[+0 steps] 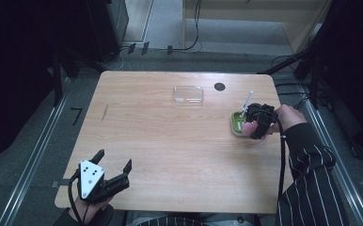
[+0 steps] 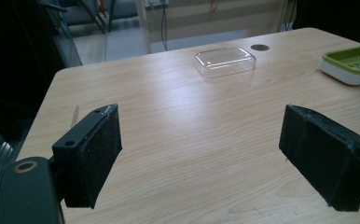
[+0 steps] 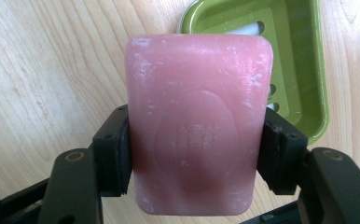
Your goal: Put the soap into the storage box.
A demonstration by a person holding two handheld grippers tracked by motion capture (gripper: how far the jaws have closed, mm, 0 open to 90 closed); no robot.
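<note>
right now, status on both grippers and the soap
Right hand-held gripper shut on pink soap, over green dish edge. Left hand-held gripper open, empty. Nothing blocking the dish.

Pink soap (image 3: 197, 135), green dish (image 3: 299, 60), pale wood-grain table (image 1: 170, 141), pinstriped black sleeve (image 1: 311, 179).

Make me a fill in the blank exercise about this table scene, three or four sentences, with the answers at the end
1. The right gripper is shut on a bar of soap whose colour is ____.
2. The soap dish beside it has a white base and a ____ tray.
3. The left gripper has its jaws ____, with nothing between them.
4. The clear plastic lid lies on the wooden table near a small round dark ____ in the tabletop.

Missing words: pink; green; open; hole
</note>
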